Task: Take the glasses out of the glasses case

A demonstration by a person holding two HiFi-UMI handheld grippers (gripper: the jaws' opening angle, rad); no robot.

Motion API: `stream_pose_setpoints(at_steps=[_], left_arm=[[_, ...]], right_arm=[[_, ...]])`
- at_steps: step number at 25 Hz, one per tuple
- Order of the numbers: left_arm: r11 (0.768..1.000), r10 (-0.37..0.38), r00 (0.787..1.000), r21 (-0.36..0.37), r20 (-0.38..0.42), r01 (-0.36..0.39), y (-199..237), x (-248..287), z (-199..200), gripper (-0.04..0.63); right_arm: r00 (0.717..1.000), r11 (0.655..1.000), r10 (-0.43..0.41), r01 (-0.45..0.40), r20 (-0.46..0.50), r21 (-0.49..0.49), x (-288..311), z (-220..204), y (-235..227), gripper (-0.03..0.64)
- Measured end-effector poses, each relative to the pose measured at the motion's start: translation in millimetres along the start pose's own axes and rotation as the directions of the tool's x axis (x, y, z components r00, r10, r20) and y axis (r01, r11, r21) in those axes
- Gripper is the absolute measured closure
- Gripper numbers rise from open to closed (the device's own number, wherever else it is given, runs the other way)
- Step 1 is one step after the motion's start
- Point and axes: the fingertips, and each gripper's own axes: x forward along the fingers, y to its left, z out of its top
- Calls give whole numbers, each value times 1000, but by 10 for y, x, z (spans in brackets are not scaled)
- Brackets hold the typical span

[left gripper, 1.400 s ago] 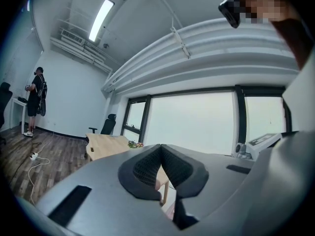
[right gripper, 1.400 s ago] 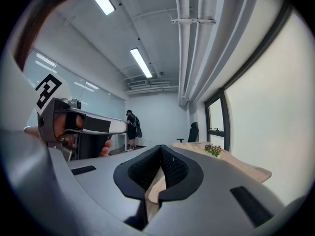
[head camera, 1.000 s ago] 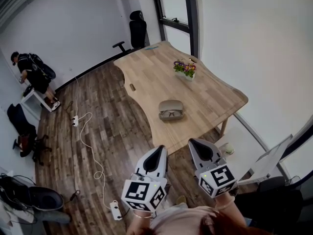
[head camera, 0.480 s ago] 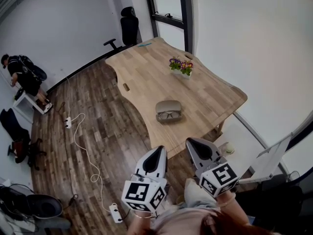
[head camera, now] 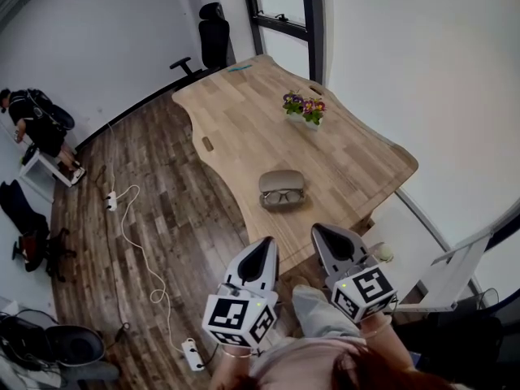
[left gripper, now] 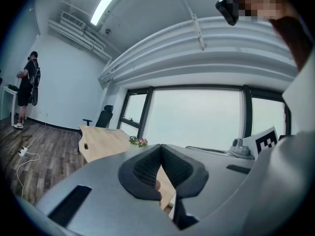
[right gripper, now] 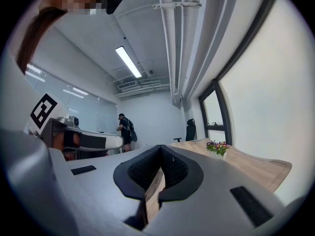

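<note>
Head view: the glasses case (head camera: 282, 184) sits open on the tabletop (head camera: 244, 112) near its close edge, with the glasses (head camera: 283, 195) still lying in it. It's straight ahead of both grippers, roughly between their lines, and well apart from them. Its long axis runs left to right across the view. The left gripper (head camera: 265, 252) and right gripper (head camera: 323, 237) are about equally near, so honestly either could go in first. Compared with a second ago, the case sits a touch closer to the gripper tips, and a knee now shows below them, so I'd guess the person is stepping up to the table.

Left gripper view: the pads are pressed together at the tips with nothing in them (left gripper: 161, 149). The tabletop (left gripper: 101, 140) and a little flower pot (left gripper: 138, 141) show beyond; the case is hidden behind the gripper body.

Right gripper view: same deal, the right gripper (right gripper: 161, 149) is closed up and empty. The tabletop (right gripper: 256, 168) stretches ahead and the flower pot (right gripper: 217, 147) shows, but no case.
</note>
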Motion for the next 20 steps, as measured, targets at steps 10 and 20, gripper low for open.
stream_pose_setpoints(at_steps=[10, 20], left_arm=[[1000, 5, 1000, -2, -24, -6, 274, 574, 19, 594], [1000, 7, 998, -25, -61, -9, 473, 1035, -20, 594]], right_arm=[[997, 1000, 21, -23, -68, -16, 548, -122, -358, 618], [990, 997, 59, -65, -129, -40, 1030, -206, -670, 617]])
